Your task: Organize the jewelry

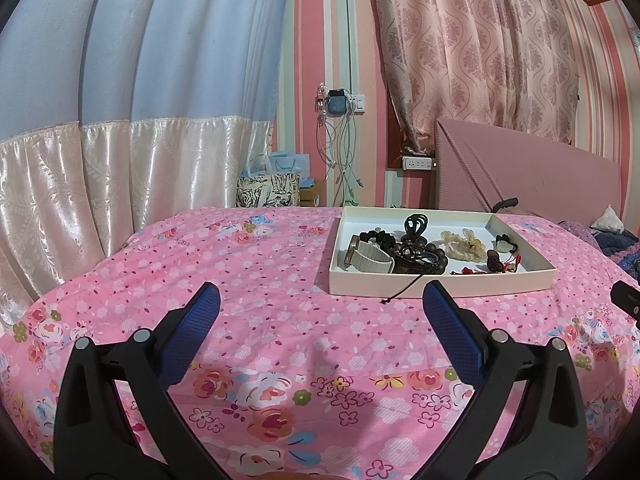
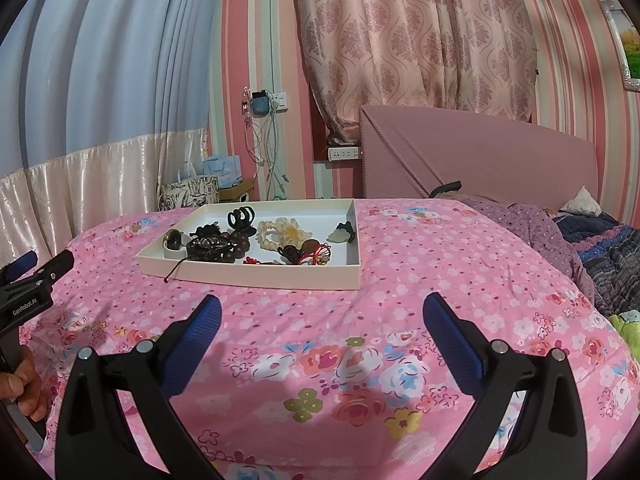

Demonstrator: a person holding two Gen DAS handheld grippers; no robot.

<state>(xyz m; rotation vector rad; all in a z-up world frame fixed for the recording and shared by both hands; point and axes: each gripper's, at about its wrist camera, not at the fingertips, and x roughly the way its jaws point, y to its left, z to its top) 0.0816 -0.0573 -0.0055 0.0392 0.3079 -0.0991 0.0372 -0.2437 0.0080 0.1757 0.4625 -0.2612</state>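
A shallow white tray (image 1: pixel 440 284) (image 2: pixel 256 274) lies on the pink floral bedspread and holds jewelry. Inside are a watch with a pale strap (image 1: pixel 370 258) (image 2: pixel 174 242), dark bead bracelets (image 1: pixel 420 260) (image 2: pixel 218 248), a black hair claw (image 1: pixel 416 226) (image 2: pixel 241 218), a cream scrunchie (image 1: pixel 464 246) (image 2: pixel 282 232) and red cord pieces (image 1: pixel 508 266) (image 2: pixel 308 256). A dark cord (image 1: pixel 402 290) (image 2: pixel 176 270) hangs over the tray's front wall. My left gripper (image 1: pixel 322 300) and right gripper (image 2: pixel 322 312) both stand open above the bedspread, short of the tray, with nothing between their blue fingers.
The bedspread (image 1: pixel 260 320) (image 2: pixel 440 272) covers the bed. A pink headboard (image 2: pixel 480 152) and folded blankets (image 2: pixel 600 248) lie at the right. Curtains, a wall socket with cables (image 1: pixel 340 120) and gift bags (image 1: pixel 272 188) stand behind. A hand (image 2: pixel 24 384) holds the left gripper's body (image 2: pixel 28 284).
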